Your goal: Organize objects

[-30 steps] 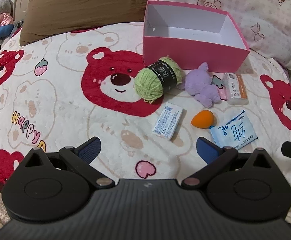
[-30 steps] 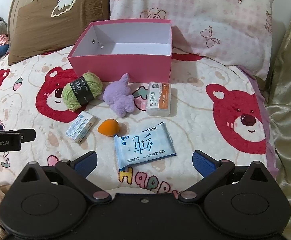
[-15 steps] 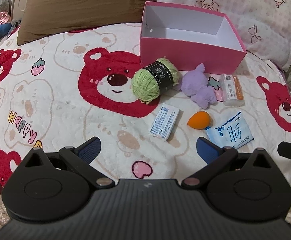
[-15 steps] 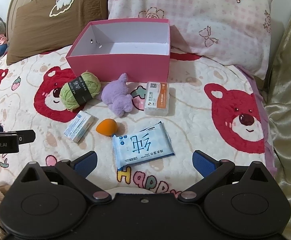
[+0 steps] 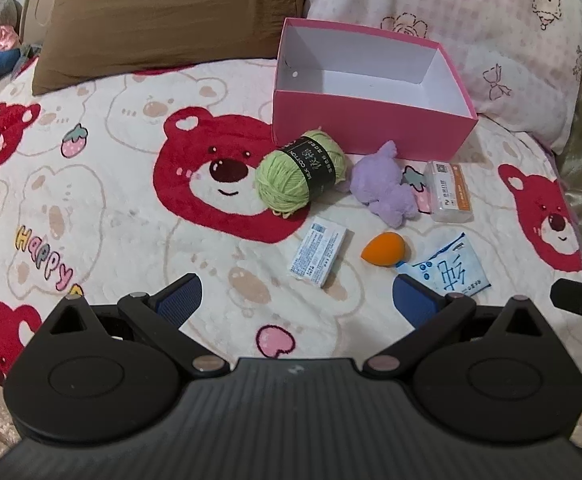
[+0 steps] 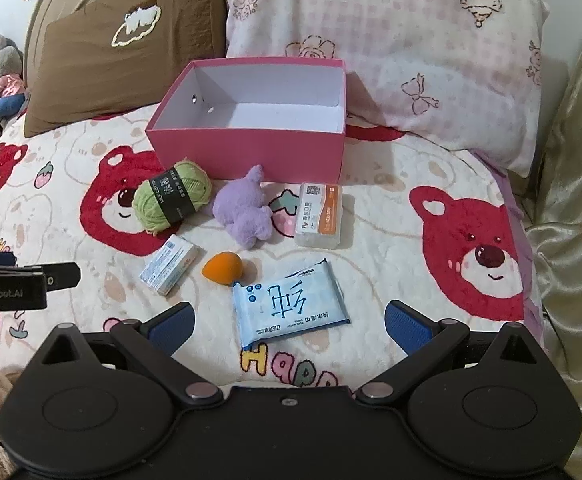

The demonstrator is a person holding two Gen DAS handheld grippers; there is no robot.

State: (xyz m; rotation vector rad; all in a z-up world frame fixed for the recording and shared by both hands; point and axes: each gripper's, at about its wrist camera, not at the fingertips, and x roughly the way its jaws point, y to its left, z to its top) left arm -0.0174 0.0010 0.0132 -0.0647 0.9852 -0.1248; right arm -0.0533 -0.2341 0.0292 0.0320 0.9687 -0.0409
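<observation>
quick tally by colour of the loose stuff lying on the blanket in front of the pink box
Green: 1, yarn ball
Purple: 1, plush toy
Orange: 1, makeup sponge
White and orange: 1, plastic case
White and blue: 1, small carton
Light blue: 1, wipes pack
Total: 6

- A pink box [image 6: 247,152], open-topped with a white inside and nothing in it, sits on the bed against the pillows.
- A ball of green yarn [image 6: 171,200] with a black band lies just in front of the box's left corner.
- A purple plush toy [image 6: 245,210] lies beside the yarn.
- A clear case with an orange-and-white label [image 6: 319,216] lies flat, right of the plush.
- A small white-and-blue carton [image 6: 169,264] lies nearer.
- An orange egg-shaped sponge [image 6: 223,266] rests beside it.
- A blue wipes pack [image 6: 289,304] lies flat, nearest.
</observation>
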